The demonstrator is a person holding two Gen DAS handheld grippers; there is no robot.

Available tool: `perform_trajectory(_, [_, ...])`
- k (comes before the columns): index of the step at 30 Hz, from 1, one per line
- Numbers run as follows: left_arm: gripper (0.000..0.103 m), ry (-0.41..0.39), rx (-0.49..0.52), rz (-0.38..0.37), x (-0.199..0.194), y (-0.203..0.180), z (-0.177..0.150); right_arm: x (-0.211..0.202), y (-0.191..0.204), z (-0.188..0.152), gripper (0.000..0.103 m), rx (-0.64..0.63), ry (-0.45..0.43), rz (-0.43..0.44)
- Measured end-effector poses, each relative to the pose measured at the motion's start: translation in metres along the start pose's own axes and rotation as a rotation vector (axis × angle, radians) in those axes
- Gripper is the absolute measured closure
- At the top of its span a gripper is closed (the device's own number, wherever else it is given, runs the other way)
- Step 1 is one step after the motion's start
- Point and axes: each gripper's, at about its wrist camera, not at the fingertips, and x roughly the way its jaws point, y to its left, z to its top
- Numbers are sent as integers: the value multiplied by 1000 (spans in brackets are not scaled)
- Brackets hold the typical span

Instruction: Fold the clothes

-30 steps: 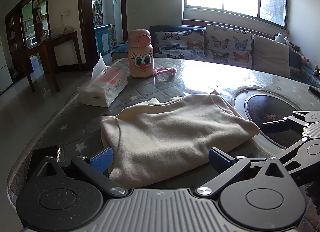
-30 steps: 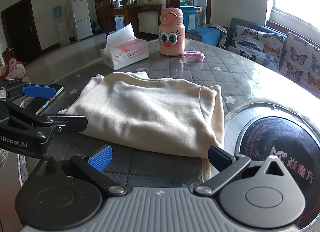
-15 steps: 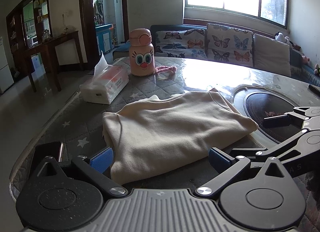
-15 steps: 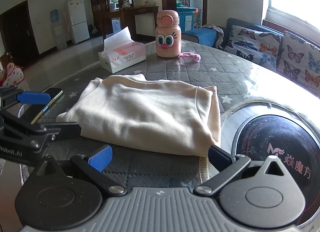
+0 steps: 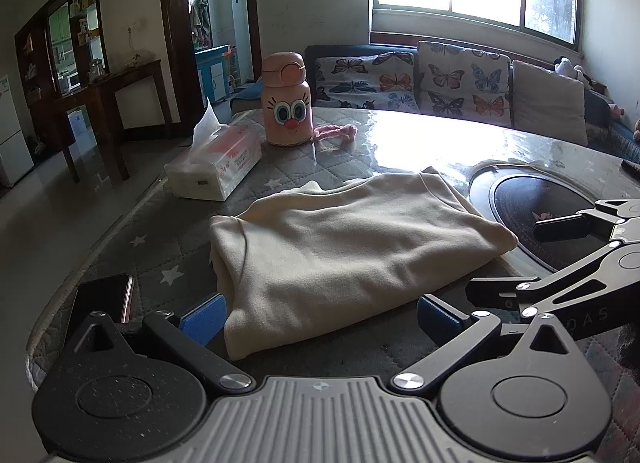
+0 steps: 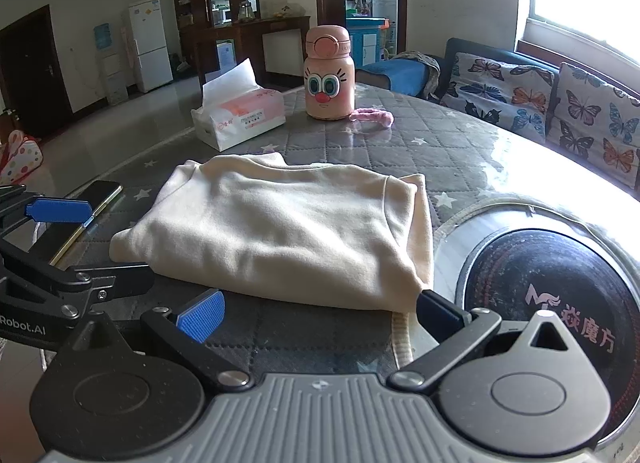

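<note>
Left wrist view: cream folded garment (image 5: 352, 255) flat on quilted worktop (image 5: 288, 179), left tongs (image 5: 320, 313) spread apart and empty at its near edge, right tongs (image 6: 316, 313) likewise gaping, tissue box (image 5: 216, 167) and pink bottle (image 5: 287, 103) behind, phone (image 5: 105, 297) beside.

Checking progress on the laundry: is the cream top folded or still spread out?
Folded: the cream top lies as a compact layered rectangle on the table, edges doubled over.
</note>
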Motion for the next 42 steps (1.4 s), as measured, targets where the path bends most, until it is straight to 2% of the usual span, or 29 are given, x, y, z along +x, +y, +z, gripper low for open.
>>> perform_trajectory(42, [0,26,22,30,-5,-16,-3,-10,-9,-7,0,24,12,-16])
